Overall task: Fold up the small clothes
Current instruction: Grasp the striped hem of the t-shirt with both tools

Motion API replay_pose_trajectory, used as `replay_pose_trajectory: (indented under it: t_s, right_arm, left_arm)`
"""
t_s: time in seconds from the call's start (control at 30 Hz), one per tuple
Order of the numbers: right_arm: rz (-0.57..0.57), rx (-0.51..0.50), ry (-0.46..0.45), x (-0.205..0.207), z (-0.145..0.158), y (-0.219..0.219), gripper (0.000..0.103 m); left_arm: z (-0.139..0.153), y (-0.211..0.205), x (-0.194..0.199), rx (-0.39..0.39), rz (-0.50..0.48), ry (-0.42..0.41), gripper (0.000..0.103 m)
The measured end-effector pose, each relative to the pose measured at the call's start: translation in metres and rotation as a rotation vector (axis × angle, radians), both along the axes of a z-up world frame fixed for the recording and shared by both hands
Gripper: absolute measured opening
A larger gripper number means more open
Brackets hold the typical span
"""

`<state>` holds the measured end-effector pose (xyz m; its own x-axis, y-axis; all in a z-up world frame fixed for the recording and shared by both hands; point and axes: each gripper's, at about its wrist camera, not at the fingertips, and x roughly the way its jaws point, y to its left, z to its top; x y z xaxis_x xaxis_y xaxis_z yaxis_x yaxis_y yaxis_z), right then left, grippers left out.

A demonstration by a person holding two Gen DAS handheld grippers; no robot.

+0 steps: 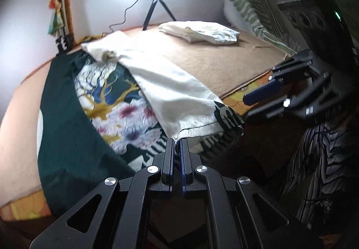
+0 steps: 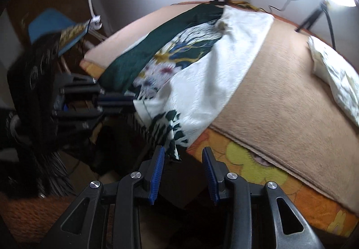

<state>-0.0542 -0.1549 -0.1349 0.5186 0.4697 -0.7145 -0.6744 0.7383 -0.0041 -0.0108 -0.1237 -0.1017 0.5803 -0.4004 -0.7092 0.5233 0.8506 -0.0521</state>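
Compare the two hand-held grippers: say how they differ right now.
The left hand-held gripper is shut, its fingers pinching the near edge of the printed garment; the right hand-held gripper is open, fingers spread and holding nothing. The left touches the cloth; the right sits just short of the garment's dangling corner. Both have black frames and blue pads.

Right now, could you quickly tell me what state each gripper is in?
Left gripper: closed on the near edge of the printed garment.
Right gripper: open, holding nothing.
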Motion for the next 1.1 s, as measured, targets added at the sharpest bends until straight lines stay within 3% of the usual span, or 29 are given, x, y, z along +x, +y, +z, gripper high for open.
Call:
replay_pose_trajectory:
  t_s: [0.13, 0.2, 0.27, 0.3, 0.37, 0.5, 0.57, 0.7, 0.73, 0.77, 0.83, 0.93, 1.03, 1.07, 1.1]
  right_arm:
    - [0.022, -0.091, -0.071, -0.010, -0.008, 0.018, 0.037]
    - [0.019, -0.120, -0.086, -0.011, -0.012, 0.022, 0.028]
    - [0.018, -0.140, -0.079, -0.011, -0.017, 0.023, 0.012]
    - [0.020, -0.143, -0.075, -0.010, -0.018, 0.023, 0.008]
    - [0.026, -0.131, -0.052, -0.010, -0.019, 0.019, 0.002]
    - [0.010, -0.039, -0.003, -0.010, -0.013, 0.008, 0.000]
    - [0.007, 0.005, 0.019, -0.011, -0.012, 0.004, 0.000]
    - [-0.010, -0.001, 0.021, -0.013, -0.017, 0.001, 0.009]
    - [-0.016, -0.004, 0.031, -0.011, -0.018, 0.000, 0.022]
    - [-0.023, -0.006, 0.030, -0.011, -0.019, -0.001, 0.030]
    - [-0.028, -0.008, 0.029, -0.010, -0.019, -0.001, 0.029]
    - [-0.027, -0.019, 0.020, -0.010, -0.020, 0.003, 0.025]
    - [-0.012, -0.035, 0.019, -0.011, -0.022, 0.007, 0.011]
    - [-0.009, -0.040, 0.014, -0.013, -0.022, 0.008, 0.006]
    - [-0.007, -0.039, 0.012, -0.014, -0.022, 0.009, 0.005]
  left_arm:
    - [-0.001, -0.001, -0.005, -0.013, -0.008, -0.001, 0.003]
    - [-0.001, -0.004, -0.010, 0.003, -0.016, -0.019, 0.003]
    - [0.000, -0.001, -0.013, -0.009, -0.006, -0.025, 0.003]
    - [0.000, 0.000, -0.013, -0.013, -0.002, -0.023, 0.003]
    - [0.001, 0.002, -0.010, -0.019, 0.005, -0.019, 0.003]
    - [0.007, 0.001, -0.014, -0.024, 0.001, -0.033, 0.004]
    - [0.010, -0.004, -0.019, 0.002, -0.020, -0.052, 0.009]
    - [0.005, -0.020, -0.021, 0.090, -0.070, -0.072, 0.034]
    - [0.003, -0.023, -0.020, 0.110, -0.067, -0.071, 0.034]
    - [0.000, -0.025, -0.016, 0.128, -0.052, -0.068, 0.034]
    - [-0.003, -0.022, -0.010, 0.132, -0.025, -0.053, 0.034]
    - [-0.003, -0.018, -0.003, 0.114, -0.013, -0.045, 0.034]
    - [-0.004, -0.021, 0.001, 0.121, -0.031, -0.055, 0.030]
    - [-0.006, -0.019, 0.004, 0.103, -0.035, -0.042, 0.015]
    - [-0.007, -0.018, 0.007, 0.089, -0.033, -0.029, 0.007]
